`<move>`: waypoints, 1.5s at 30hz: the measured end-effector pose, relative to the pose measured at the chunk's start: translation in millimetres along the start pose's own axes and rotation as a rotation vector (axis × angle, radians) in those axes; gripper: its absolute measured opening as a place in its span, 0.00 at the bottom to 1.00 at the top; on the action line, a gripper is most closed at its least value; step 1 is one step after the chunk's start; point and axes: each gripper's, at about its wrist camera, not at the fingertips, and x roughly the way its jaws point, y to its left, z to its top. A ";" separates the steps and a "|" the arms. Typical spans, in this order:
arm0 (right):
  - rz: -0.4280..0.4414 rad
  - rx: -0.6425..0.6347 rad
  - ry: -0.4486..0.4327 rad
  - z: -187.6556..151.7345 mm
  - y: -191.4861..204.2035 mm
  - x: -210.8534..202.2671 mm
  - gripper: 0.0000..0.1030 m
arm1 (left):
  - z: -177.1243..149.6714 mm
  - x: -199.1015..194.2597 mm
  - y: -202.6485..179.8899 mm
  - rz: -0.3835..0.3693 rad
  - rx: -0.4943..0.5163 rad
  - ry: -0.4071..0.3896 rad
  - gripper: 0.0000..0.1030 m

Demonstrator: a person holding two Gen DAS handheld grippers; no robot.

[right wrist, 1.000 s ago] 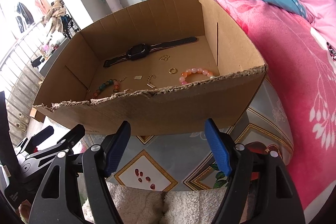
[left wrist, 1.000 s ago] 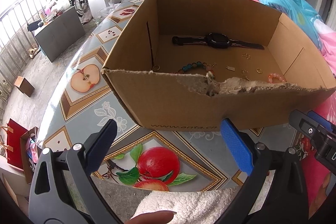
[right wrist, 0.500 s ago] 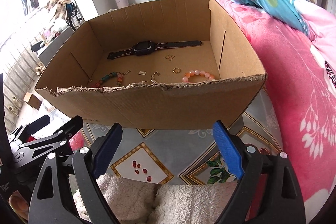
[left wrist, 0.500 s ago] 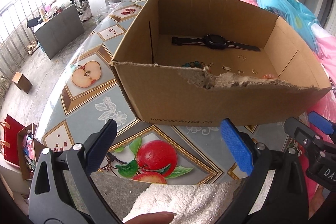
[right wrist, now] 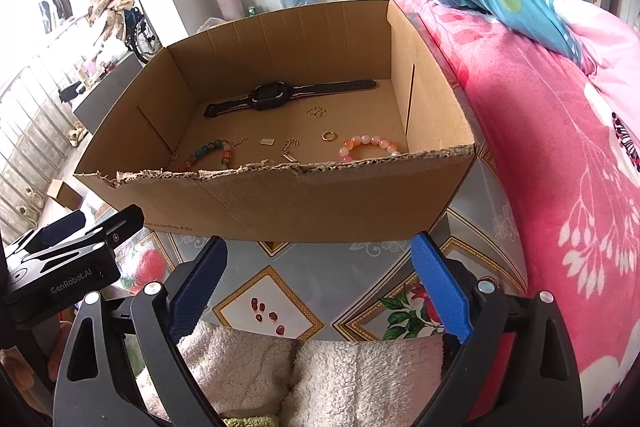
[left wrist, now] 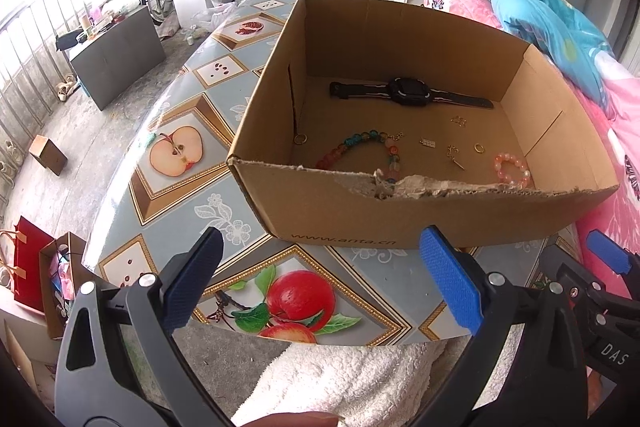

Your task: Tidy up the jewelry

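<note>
Your left gripper (left wrist: 320, 279) hangs over the fruit-patterned tabletop (left wrist: 188, 99) short of the cardboard box (left wrist: 400, 215), jaws spread wide with nothing between them. Inside the box, going left to right, you have a multicoloured bead bracelet (left wrist: 360, 151), a black watch (left wrist: 410, 91) along the far wall, a few small gold pieces, a gold ring (left wrist: 479, 147) and a pink bead bracelet (left wrist: 513, 169) near the right wall. Your right gripper (right wrist: 318, 285) also sits before the box's near wall, its jaws opening, empty.
</note>
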 end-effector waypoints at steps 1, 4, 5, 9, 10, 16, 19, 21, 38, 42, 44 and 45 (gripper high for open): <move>-0.005 0.003 0.001 0.8 -0.4 0.1 0.88 | 0.5 1.5 -1.9 -0.005 0.006 0.007 0.93; -0.015 0.008 0.003 3.3 -1.0 0.9 0.88 | 1.2 3.4 -5.8 -0.029 0.007 0.014 0.93; -0.019 0.005 0.004 4.0 -0.6 1.2 0.88 | 1.9 4.4 -7.2 -0.032 0.008 0.014 0.93; -0.032 -0.011 0.009 5.9 3.2 3.5 0.88 | 1.2 11.5 -9.9 -0.042 0.004 0.035 0.93; -0.036 -0.015 0.008 6.0 4.0 3.9 0.88 | 1.0 13.2 -10.8 -0.042 0.005 0.040 0.93; -0.045 -0.024 0.016 5.9 5.6 8.1 0.88 | -0.8 17.0 -14.5 -0.034 0.011 0.045 0.93; -0.043 -0.021 0.018 6.1 4.3 9.4 0.88 | -0.8 19.3 -15.6 -0.028 0.011 0.050 0.93; -0.041 -0.017 0.019 6.9 2.7 10.5 0.88 | -0.7 20.8 -16.4 -0.021 0.012 0.052 0.93; -0.026 -0.025 0.053 7.8 -1.0 21.4 0.88 | -2.0 25.3 -21.1 0.011 -0.002 0.066 0.93; -0.025 -0.024 0.052 7.3 -1.0 21.9 0.88 | -2.2 25.4 -20.0 0.015 -0.007 0.069 0.93; -0.025 -0.026 0.053 7.6 -1.2 22.2 0.88 | -2.0 25.4 -19.6 0.014 -0.007 0.071 0.93; -0.025 -0.027 0.053 7.6 -1.2 22.6 0.88 | -1.9 25.3 -19.6 0.015 -0.008 0.071 0.93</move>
